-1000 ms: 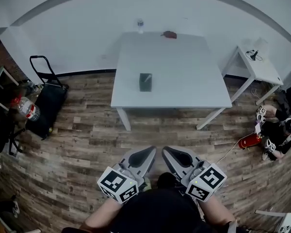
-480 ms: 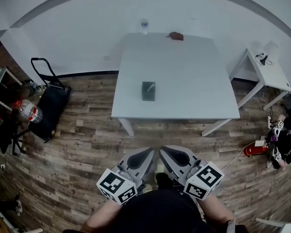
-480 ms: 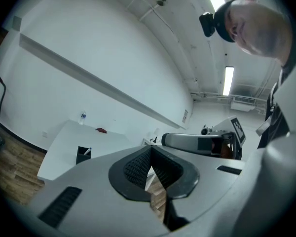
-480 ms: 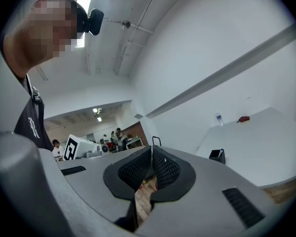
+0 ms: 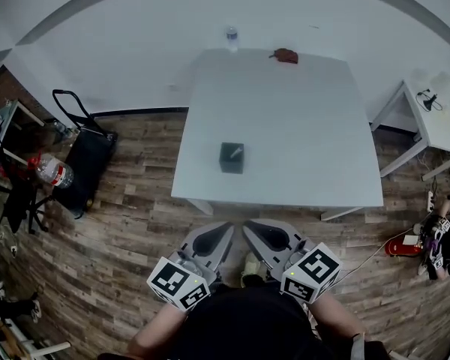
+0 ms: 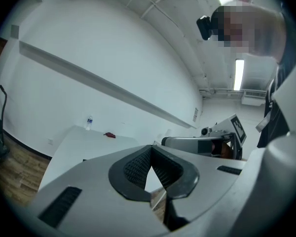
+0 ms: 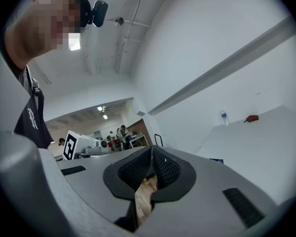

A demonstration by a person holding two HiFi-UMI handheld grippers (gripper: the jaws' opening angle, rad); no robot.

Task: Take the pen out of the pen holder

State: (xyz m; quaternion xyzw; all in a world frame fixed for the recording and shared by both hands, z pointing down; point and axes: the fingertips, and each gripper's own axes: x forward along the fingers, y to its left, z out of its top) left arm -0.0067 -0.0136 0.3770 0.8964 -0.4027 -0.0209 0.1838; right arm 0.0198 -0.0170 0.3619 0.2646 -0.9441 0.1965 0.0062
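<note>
A small dark pen holder stands near the front edge of the white table, with a light pen tip showing at its top. Both grippers are held low in front of the person's body, over the wood floor just short of the table. The left gripper is shut with nothing in it, its jaw pads meeting at the tip in the left gripper view. The right gripper is also shut and empty. Both point toward the table.
A water bottle and a small red-brown object sit at the table's far edge. A black trolley bag stands left of the table. At the right are a small white side table and a person on the floor.
The table and pen holder have come nearer and lower in the head view as the person stepped up to it. Both grippers stay shut and low.
</note>
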